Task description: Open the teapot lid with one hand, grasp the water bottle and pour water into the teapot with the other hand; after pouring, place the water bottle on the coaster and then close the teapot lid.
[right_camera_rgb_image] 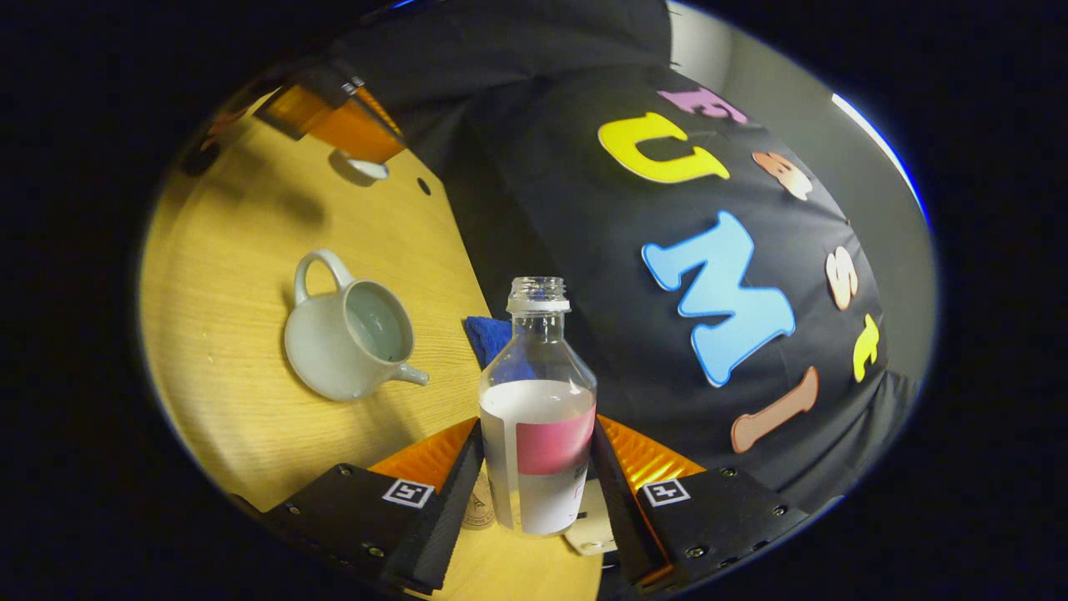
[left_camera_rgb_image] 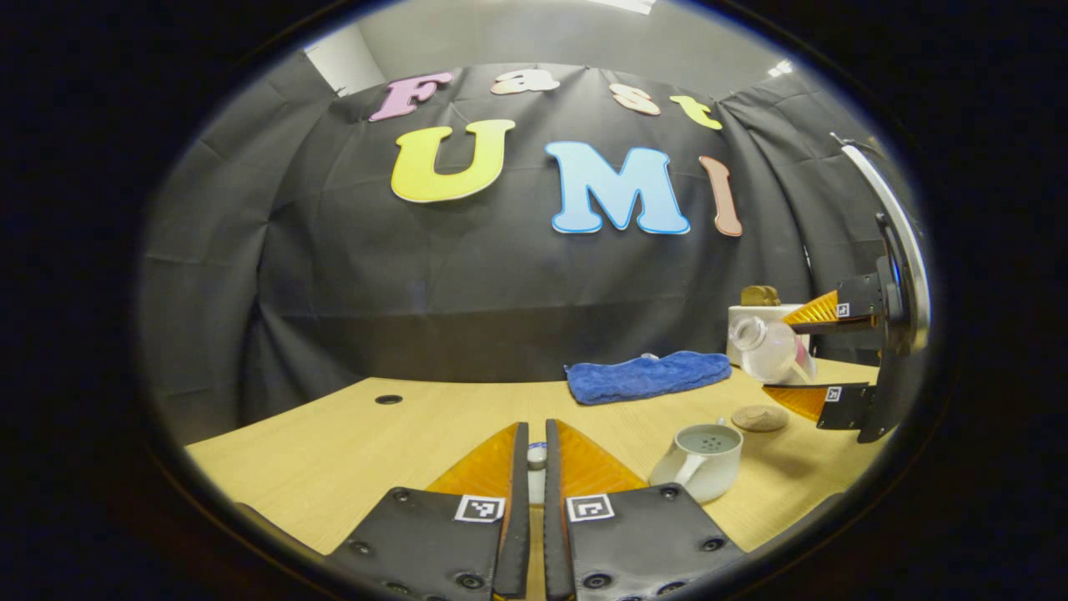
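Observation:
The white teapot [left_camera_rgb_image: 699, 464] stands open on the table, handle toward me; in the right gripper view the teapot [right_camera_rgb_image: 349, 337] holds some water. My left gripper [left_camera_rgb_image: 536, 430] is shut on the teapot lid [left_camera_rgb_image: 536, 456], held left of the pot; from the other side the left gripper [right_camera_rgb_image: 346, 125] hangs above the table with the lid [right_camera_rgb_image: 368, 169] below it. My right gripper [right_camera_rgb_image: 538, 427] is shut on the uncapped water bottle [right_camera_rgb_image: 538, 401], part full. In the left gripper view the bottle [left_camera_rgb_image: 763, 349] is tilted, up off the table in the right gripper [left_camera_rgb_image: 778, 355]. The round coaster [left_camera_rgb_image: 759, 417] lies below it.
A folded blue cloth [left_camera_rgb_image: 647, 376] lies at the back of the wooden table [left_camera_rgb_image: 334, 451], and a white box [left_camera_rgb_image: 751, 315] with a brown object on top stands at the back right. A small dark hole [left_camera_rgb_image: 388, 399] marks the tabletop at the left.

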